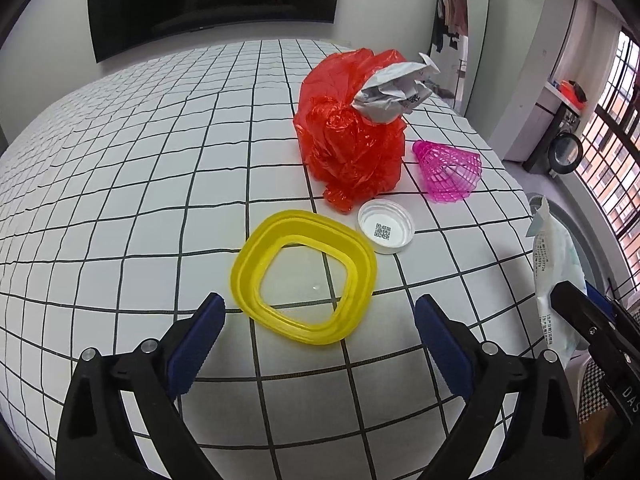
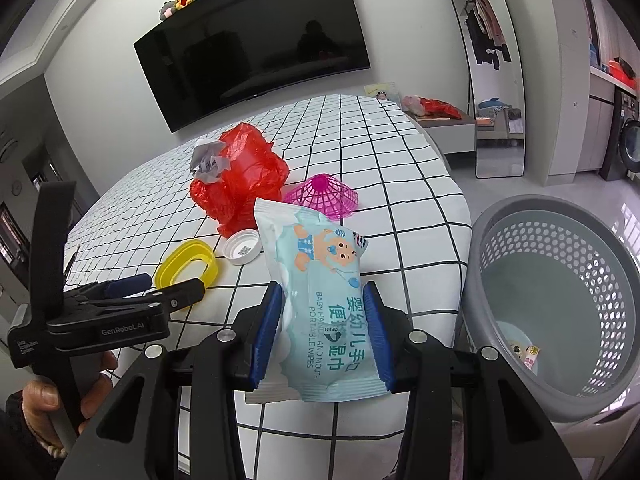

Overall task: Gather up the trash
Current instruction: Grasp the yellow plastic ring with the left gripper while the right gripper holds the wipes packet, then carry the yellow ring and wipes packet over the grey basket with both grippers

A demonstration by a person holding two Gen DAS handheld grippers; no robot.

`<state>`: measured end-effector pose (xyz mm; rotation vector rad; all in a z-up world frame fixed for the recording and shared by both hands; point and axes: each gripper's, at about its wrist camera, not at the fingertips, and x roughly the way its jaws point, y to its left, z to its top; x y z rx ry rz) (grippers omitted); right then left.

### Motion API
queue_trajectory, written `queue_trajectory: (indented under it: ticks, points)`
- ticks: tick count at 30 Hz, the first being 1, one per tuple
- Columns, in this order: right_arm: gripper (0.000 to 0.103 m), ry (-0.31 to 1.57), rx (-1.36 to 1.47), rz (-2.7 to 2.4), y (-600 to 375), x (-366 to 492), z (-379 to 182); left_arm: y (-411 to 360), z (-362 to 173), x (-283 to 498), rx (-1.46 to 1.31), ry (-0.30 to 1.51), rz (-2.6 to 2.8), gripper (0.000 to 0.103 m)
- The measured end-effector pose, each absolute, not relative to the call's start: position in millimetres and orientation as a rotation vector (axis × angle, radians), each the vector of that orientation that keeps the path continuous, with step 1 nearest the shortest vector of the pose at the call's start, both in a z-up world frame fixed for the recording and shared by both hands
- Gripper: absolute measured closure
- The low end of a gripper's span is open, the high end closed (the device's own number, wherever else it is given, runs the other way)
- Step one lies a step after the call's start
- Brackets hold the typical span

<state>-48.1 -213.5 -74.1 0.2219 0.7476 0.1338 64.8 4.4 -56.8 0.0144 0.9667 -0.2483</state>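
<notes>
Wipes packet (image 2: 320, 304) sits clamped in my right gripper (image 2: 322, 330), the blue pads pressed against both of its sides, its printed face towards the camera and its top end sticking up past the fingertips. It hangs over the near right edge of the checked table (image 2: 400, 184), with the grey basket (image 2: 560, 308) on the floor just to the right; something small lies at the bottom of the basket, too small for me to name.

My left gripper (image 1: 320, 328) has its jaws spread wide with nothing between the pads. It hovers over the yellow ring (image 1: 304, 276), which lies flat on the table just beyond the fingertips; I can't tell whether the tips touch the cloth. From the right camera I see a hand (image 2: 48, 400) holding that tool's handle at the near left.

Just right of the ring and a little farther lies a white cap (image 1: 385, 227), open side up, a code printed inside. Beyond it stands the crumpled red bag (image 1: 348, 136) with a wad of grey paper (image 1: 394, 94) on top. A pink mesh cone (image 1: 448, 170) lies on its side to the right of the bag.
</notes>
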Motion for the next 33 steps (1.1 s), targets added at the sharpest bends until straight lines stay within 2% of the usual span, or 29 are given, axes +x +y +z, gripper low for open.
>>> queue_trajectory:
  ticks: [8, 10, 13, 25, 33]
  points:
    - [0.062, 0.751, 0.228, 0.125, -219.2, -47.6, -75.3, -4.5, -65.9, 76.5, 0.032, 0.989, -0.235, 0.01]
    - [0.062, 0.751, 0.23, 0.123, -219.7, -47.6, -75.9, -5.5, -66.3, 76.8, 0.043, 0.979, -0.224, 0.014]
    - [0.062, 0.753, 0.23, 0.118, -220.1, -47.6, -76.4, -5.1, -64.0, 76.0, 0.053, 0.961, -0.221, 0.032]
    - [0.062, 0.741, 0.22, 0.101, -219.3, -54.8, -70.9, 0.2, -45.4, 59.3, 0.032, 0.905, -0.254, 0.032]
    - [0.062, 0.719, 0.254, 0.056, -237.9, -71.4, -66.5, -24.9, -21.6, 37.6, 0.063, 0.838, -0.327, 0.033]
